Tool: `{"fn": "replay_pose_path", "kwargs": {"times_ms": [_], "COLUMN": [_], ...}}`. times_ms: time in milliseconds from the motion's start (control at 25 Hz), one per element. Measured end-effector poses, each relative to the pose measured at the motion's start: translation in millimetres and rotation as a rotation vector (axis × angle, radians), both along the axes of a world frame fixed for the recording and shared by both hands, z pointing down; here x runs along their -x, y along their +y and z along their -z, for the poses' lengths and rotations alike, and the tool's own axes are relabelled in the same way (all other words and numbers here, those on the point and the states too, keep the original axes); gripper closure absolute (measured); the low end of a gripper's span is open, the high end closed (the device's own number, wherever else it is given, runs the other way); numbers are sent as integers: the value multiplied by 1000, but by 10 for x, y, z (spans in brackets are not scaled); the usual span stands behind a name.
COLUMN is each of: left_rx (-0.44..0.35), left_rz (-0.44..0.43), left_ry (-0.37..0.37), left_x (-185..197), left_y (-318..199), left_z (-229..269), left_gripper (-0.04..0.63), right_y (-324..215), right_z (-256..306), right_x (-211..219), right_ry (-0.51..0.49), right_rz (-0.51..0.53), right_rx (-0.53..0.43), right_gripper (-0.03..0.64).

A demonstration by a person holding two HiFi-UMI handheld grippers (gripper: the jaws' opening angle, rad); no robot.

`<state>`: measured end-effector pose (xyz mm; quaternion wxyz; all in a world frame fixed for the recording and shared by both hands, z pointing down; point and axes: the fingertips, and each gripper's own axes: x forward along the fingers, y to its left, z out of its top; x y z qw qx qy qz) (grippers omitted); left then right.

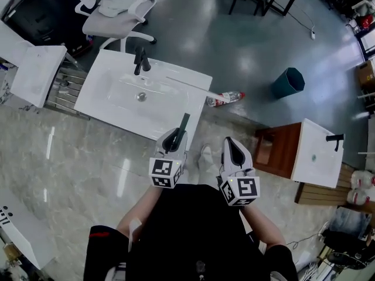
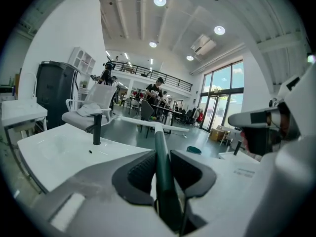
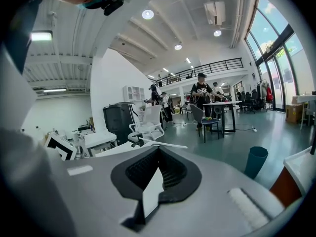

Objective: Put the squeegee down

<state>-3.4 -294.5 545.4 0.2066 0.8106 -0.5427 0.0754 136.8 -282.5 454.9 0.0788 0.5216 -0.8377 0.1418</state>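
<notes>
Holding the squeegee (image 1: 184, 126) (image 2: 159, 147) by its dark green handle, the left gripper (image 1: 174, 138) (image 2: 160, 158) has its fingers (image 2: 139, 171) clamped on either side of the shaft. The handle runs forward out of the fingers to a long white blade (image 1: 190, 84) (image 2: 148, 124) set crosswise at its end. From the head view the handle lies over the near right corner of the white basin (image 1: 111, 92) (image 2: 54, 147). The blade stretches across the basin's right part, and its tip passes the right edge. Whether the blade touches the basin cannot be told. The squeegee has not been set down.

The right gripper (image 1: 230, 145) (image 3: 157, 154) is held beside the left one, off the basin's near right corner and above the floor (image 1: 246, 45). Its fingers (image 3: 173, 174) meet at the tips, with nothing between them.

A black tap (image 1: 140, 60) (image 2: 97, 127) stands upright at the basin's far edge. A spray bottle (image 1: 225, 98) lies on the floor just off the basin's right edge. A teal bin (image 1: 288, 82) (image 3: 256, 162) stands further right, well apart. A white chair (image 1: 120, 7) (image 2: 91, 110) stands beyond the basin's far edge.
</notes>
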Motion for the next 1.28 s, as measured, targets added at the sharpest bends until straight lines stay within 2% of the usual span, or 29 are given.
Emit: {"fn": "replay_pose_path", "kwargs": {"times_ms": [680,1080,1280], "left_rx": [106,156,205], "left_rz": [96,92,85], "left_ry": [-23,-44,-64], "left_x": [-153,-324,-377], "left_y": [-383,-542,-551], "left_z": [-703,-1086,-1265], "left_gripper": [489,489,489], "right_y": [-587,-811,-888], "right_z": [-221,-330,-417], "right_x": [-151,-343,-395], "right_ry": [41,75,81], "right_rz": [174,204,211], "right_rx": [67,89,110], "right_gripper": [614,615,615]}}
